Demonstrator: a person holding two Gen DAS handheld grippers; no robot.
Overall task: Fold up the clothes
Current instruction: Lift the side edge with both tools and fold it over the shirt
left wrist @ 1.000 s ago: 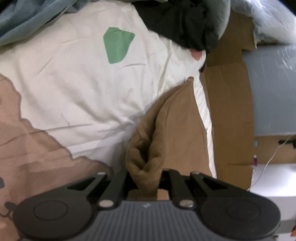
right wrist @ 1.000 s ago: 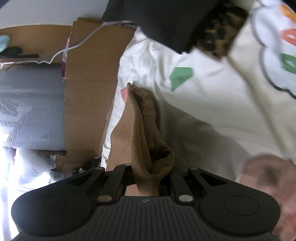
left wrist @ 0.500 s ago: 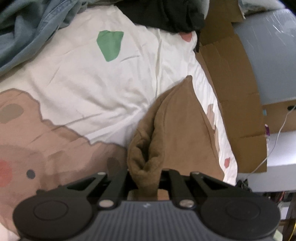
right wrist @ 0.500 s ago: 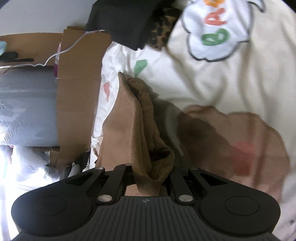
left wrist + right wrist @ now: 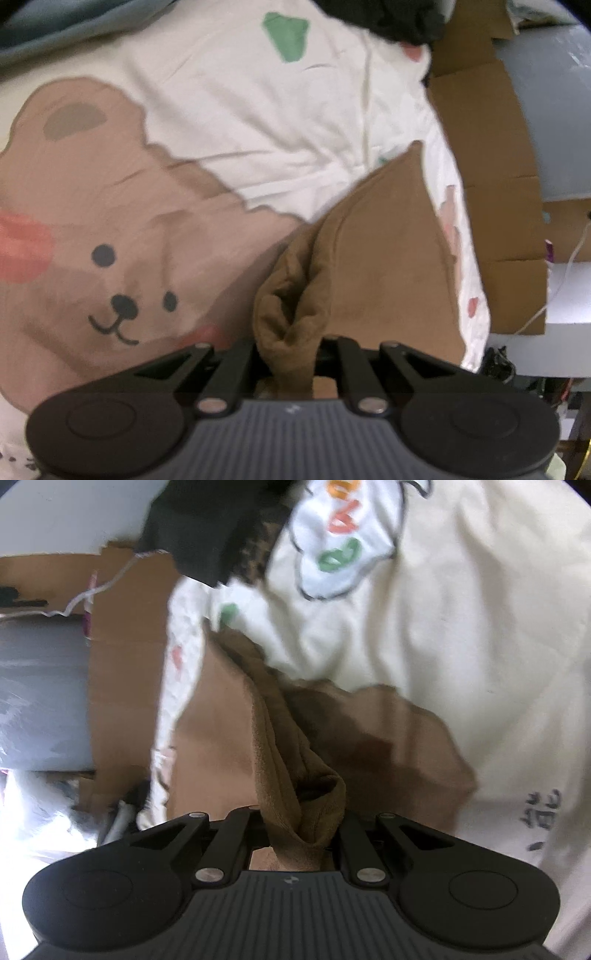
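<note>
- where the left wrist view looks down, the left gripper (image 5: 290, 354) pinches a bunched edge of the brown garment (image 5: 384, 266) between its nearly closed jaws; the fingertips themselves are buried in the folds and cannot be made out.
- the brown garment rises from the lower centre of that frame to a point at the centre right, lying over the white bedspread (image 5: 258, 122); its lower part is hidden behind the gripper body.
- a printed bear face (image 5: 110, 266) fills the left half of the bedspread, slightly blurred, with a green patch (image 5: 288, 35) near the top centre.
- a dark garment (image 5: 391, 18) is cut off by the top edge, and a blue-grey cloth (image 5: 55, 26) is cropped at the upper left.
- flat cardboard (image 5: 491, 177) stands along the right side of the bed; beyond it a grey surface (image 5: 554, 122) is only partly seen.
- in the right wrist view, the right gripper (image 5: 301, 830) likewise clamps the brown garment (image 5: 273, 746) with jaws almost together; the pads are hidden by cloth.
- the garment runs from the lower centre up toward the centre left of that frame, over the bedspread (image 5: 480, 627).
- a white patch with coloured letters (image 5: 343, 535) at the top is cut off and blurred, so the word is unreadable.
- a black garment (image 5: 207, 528) at the upper left is smeared by motion.
- dark characters (image 5: 543, 808) at the lower right are too small to read.
</note>
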